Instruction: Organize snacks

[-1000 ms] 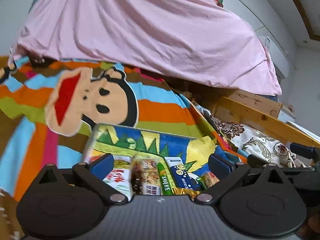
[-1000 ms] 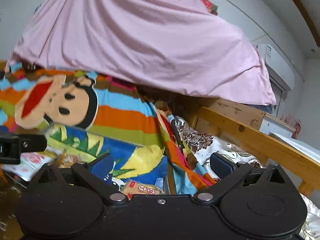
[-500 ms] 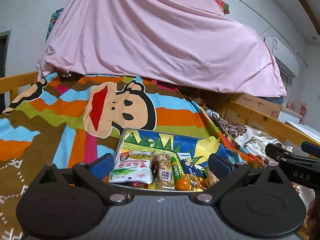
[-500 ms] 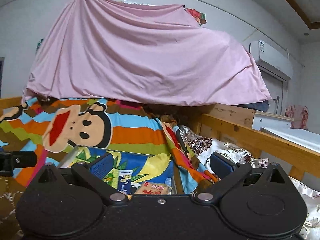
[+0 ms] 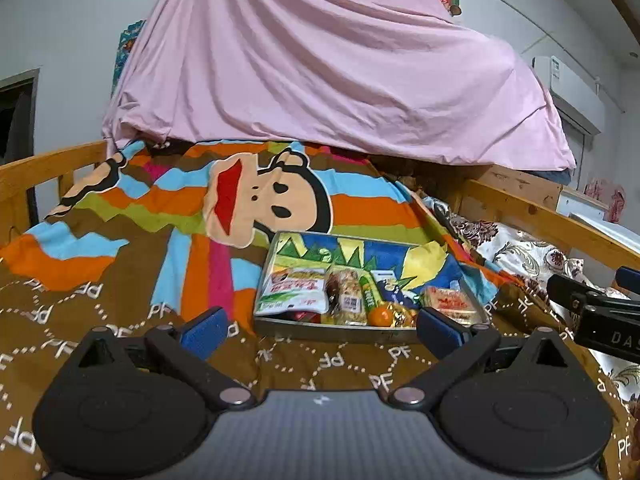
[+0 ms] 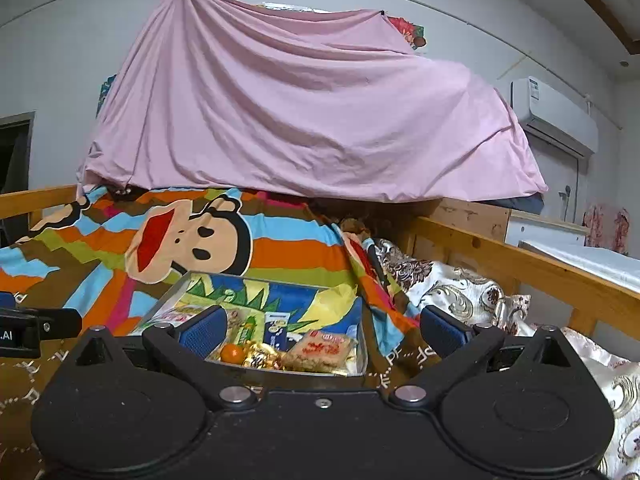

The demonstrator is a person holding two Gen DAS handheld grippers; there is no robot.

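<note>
While both tools gape empty, the snack tray (image 5: pixel 340 334) lies crosswise.

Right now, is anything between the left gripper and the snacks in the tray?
Nothing visible. The left gripper is open and empty, with only bare blanket before the tray. Its low front rim is the one edge to clear before the snacks.
</note>
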